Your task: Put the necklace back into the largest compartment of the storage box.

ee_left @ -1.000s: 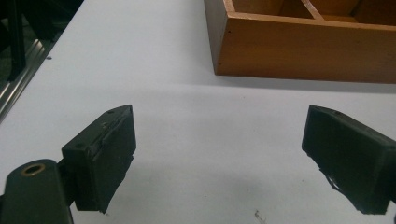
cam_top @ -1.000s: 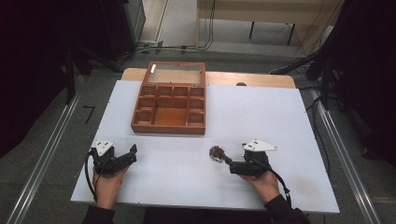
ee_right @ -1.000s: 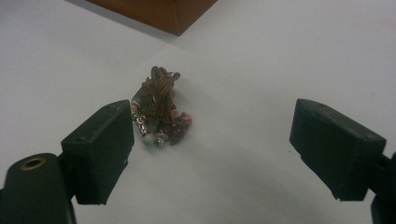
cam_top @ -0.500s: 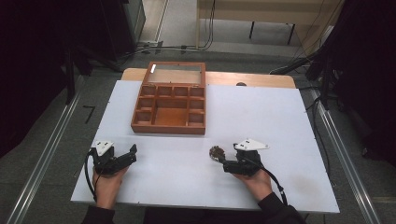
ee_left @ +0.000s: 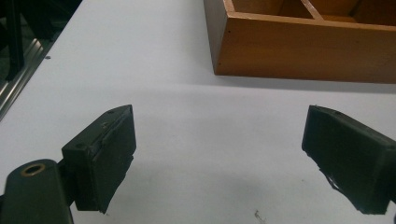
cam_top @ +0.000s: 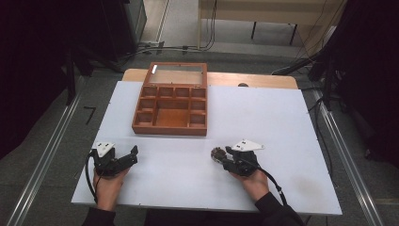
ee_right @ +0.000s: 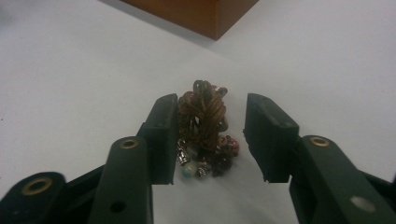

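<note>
Bracelet [ee_right: 203, 121] sits between my right gripper's [ee_right: 212, 133] part-open jaws, long axis pointing away.
Left gripper [ee_left: 229, 158] spread wide, empty, well apart from it.

Two black jaws of the right gripper [ee_right: 211, 135] rise from the bottom edge, parted, with a small bundle between them. The bundle is a coiled brown cord bracelet [ee_right: 204, 117], standing on a white table [ee_right: 70, 79]. At its lower end hang small charms and beads [ee_right: 205, 161] in silver, pale green and dark red. The left jaw's pad [ee_right: 163, 135] touches the cord; the right jaw stands just beside it with a gap. Beyond, at the top, is a corner of a brown wooden box [ee_right: 205, 14].
</note>
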Motion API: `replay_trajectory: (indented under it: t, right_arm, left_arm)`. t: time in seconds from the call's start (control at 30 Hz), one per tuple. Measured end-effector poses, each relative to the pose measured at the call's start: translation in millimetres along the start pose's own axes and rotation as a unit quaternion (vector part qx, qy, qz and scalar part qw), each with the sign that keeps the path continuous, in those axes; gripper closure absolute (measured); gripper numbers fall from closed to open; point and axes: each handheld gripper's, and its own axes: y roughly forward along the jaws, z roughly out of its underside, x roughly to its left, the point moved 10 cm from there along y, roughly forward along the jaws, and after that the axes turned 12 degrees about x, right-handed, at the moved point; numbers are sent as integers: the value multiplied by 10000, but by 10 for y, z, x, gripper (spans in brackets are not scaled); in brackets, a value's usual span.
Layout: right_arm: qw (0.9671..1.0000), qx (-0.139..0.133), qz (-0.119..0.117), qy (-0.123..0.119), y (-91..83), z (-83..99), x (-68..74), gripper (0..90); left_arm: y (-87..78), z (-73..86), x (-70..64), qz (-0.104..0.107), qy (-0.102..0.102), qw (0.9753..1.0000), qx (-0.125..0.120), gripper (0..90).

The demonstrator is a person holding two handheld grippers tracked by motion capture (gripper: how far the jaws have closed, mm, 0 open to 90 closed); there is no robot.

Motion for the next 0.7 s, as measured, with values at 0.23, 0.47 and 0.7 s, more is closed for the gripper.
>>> replay_trajectory:
  t: [0.23,0.47,0.7]
  right_arm:
    - [10000,32,-30,-61,40,-2,35,690]
    - [9999,-17,-102,-82,22,-17,79,795]
    - [9998,-88,-128,-158,-19,-60,138,806]
  left_arm:
    - [-2,1,3,8,-3,10000,3,104]
    - [-2,3,2,10,-7,10000,7,104]
    - [-2,3,1,16,-11,10000,10,104]
